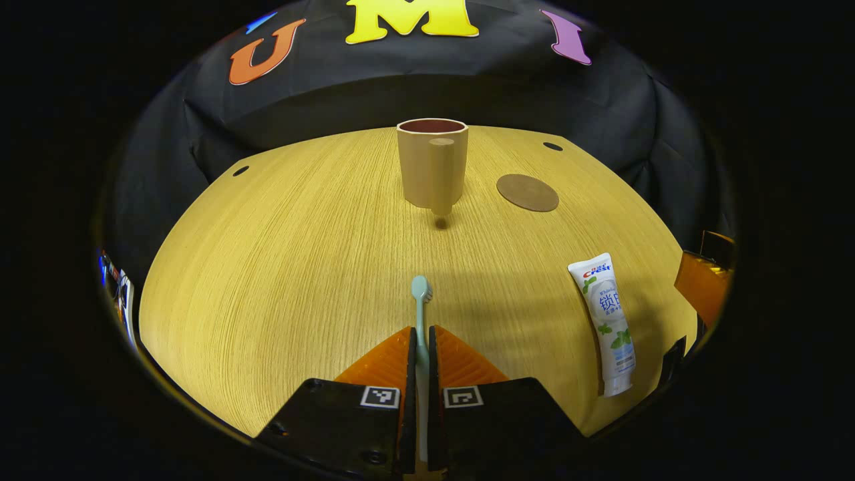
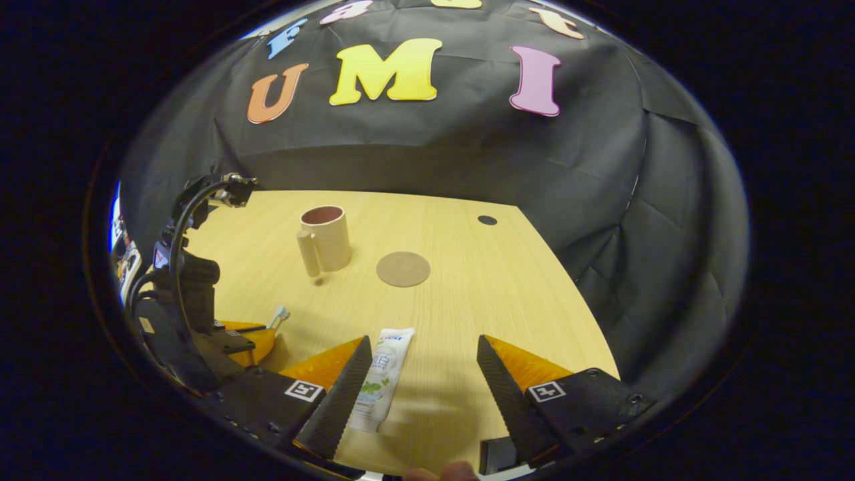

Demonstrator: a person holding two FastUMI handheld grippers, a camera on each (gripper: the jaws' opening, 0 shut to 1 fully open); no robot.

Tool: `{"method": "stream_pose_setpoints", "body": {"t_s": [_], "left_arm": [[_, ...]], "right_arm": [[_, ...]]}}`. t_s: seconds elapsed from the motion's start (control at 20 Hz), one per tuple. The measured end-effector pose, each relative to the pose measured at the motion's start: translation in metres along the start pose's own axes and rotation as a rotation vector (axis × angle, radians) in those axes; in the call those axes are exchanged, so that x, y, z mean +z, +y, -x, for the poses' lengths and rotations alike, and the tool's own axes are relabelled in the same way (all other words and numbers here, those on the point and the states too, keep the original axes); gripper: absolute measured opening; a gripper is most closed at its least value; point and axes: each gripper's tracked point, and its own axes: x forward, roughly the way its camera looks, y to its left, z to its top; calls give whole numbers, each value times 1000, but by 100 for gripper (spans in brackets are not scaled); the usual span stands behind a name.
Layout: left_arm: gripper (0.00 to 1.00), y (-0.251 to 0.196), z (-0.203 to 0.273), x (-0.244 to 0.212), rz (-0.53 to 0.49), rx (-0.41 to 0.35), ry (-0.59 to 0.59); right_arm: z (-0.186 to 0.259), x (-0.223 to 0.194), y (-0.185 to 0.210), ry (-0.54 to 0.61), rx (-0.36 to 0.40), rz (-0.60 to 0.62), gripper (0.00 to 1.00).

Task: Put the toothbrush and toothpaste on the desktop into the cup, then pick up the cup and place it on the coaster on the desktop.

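1. Your left gripper [image 1: 421,334] was closed on the toothbrush [image 1: 421,300], both fingers pressing its handle, the bristled head poking out in front toward the cup [image 1: 432,164].
2. Your right gripper [image 2: 423,347] was wide open and held nothing; the toothpaste [image 2: 382,375] lay flat on the desk [image 2: 467,300] just inside its left finger, with no contact I could make out.
3. In the right gripper view, your left gripper [image 2: 257,334] sat to the left of the cup's near side, lower in the picture, with the toothbrush head [image 2: 278,314] showing past it.
4. The cup stood upright on the desk, well beyond both grippers, its handle [image 1: 441,177] facing your left gripper.
5. The coaster [image 1: 527,192] lay bare just right of the cup, not touching it.
6. The toothpaste [image 1: 606,321] lay well in front of the cup and to its right.
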Motion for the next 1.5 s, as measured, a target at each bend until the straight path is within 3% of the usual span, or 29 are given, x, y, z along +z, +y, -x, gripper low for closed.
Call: {"method": "stream_pose_setpoints", "body": {"t_s": [0.6, 0.65, 1.1, 1.2, 1.25, 1.35, 1.45, 1.5], "left_arm": [[0, 7, 15, 6, 25, -16, -30], [4, 9, 16, 8, 23, -15, -36], [4, 21, 33, 25, 32, -2, -75], [3, 24, 36, 30, 33, -2, -88], [3, 25, 37, 33, 32, -1, -95], [3, 26, 39, 38, 33, 1, -107], [3, 26, 41, 42, 38, 2, -117], [3, 26, 42, 45, 41, 1, -122]], "right_arm": [[-20, -35, 29, 111, 73, -17, 95], [-23, -38, 32, 123, 76, -19, 98], [-41, -71, 49, 217, 93, -45, 95], [-44, -73, 49, 226, 91, -52, 85], [-46, -74, 50, 237, 92, -56, 75], [-50, -79, 52, 256, 94, -72, 71], [-50, -83, 50, 277, 88, -75, 52], [-49, -86, 48, 295, 84, -78, 50]]}}
